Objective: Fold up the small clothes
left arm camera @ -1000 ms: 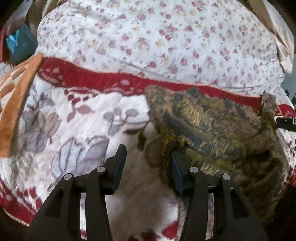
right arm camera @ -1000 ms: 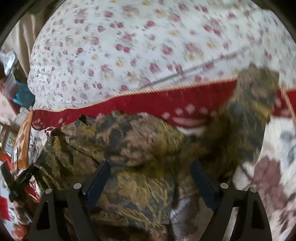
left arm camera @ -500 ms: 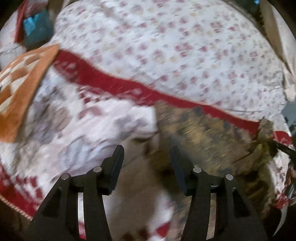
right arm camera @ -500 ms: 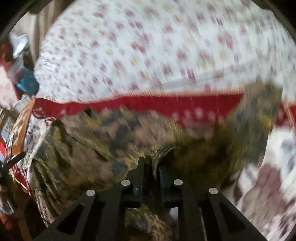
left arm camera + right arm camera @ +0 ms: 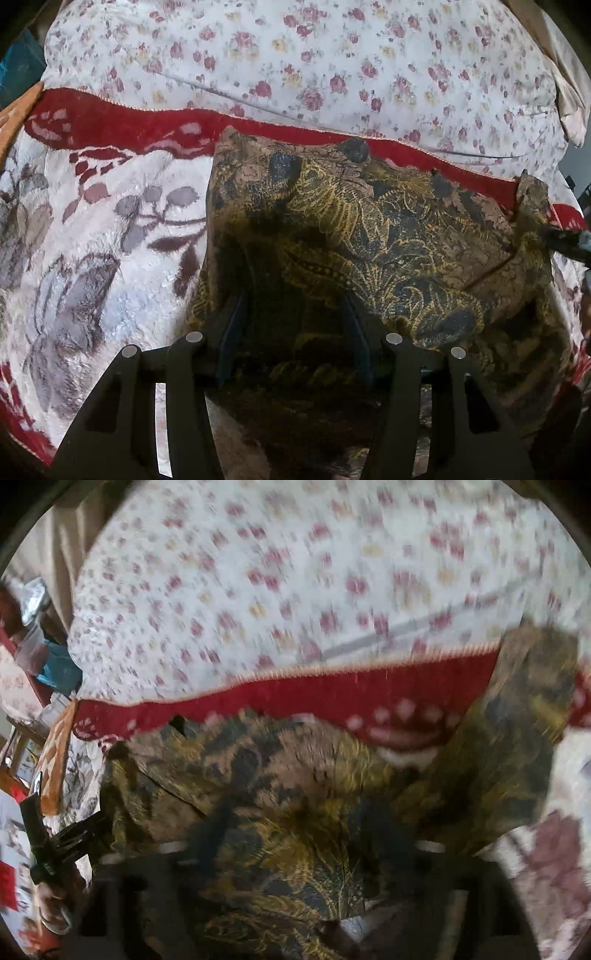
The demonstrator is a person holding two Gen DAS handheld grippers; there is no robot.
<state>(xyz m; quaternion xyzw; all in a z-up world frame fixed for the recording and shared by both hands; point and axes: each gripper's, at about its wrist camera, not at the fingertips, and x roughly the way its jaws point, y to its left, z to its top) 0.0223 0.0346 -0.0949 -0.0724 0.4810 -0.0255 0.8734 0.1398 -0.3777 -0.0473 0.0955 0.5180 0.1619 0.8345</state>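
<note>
A small brown garment with a gold and dark leaf print (image 5: 369, 236) lies on a white and red floral blanket (image 5: 110, 229). In the left wrist view my left gripper (image 5: 291, 306) is open, its fingers spread wide over the garment's near left part, the cloth lying between them. In the blurred right wrist view the same garment (image 5: 295, 794) fills the lower middle, with one flap reaching up at the right (image 5: 524, 709). My right gripper (image 5: 295, 834) looks open, its fingers wide apart over the cloth. The left gripper shows at that view's left edge (image 5: 55, 845).
A white sheet with small red roses (image 5: 314, 62) covers the bed behind the blanket's red border (image 5: 110, 125). An orange patterned cloth (image 5: 14, 118) lies at the far left. Clutter with something blue (image 5: 55, 668) sits beyond the bed's left side.
My left gripper moved right, over the garment's left part. My right gripper, shut on a fold of the garment half a second ago, has opened wide again.
</note>
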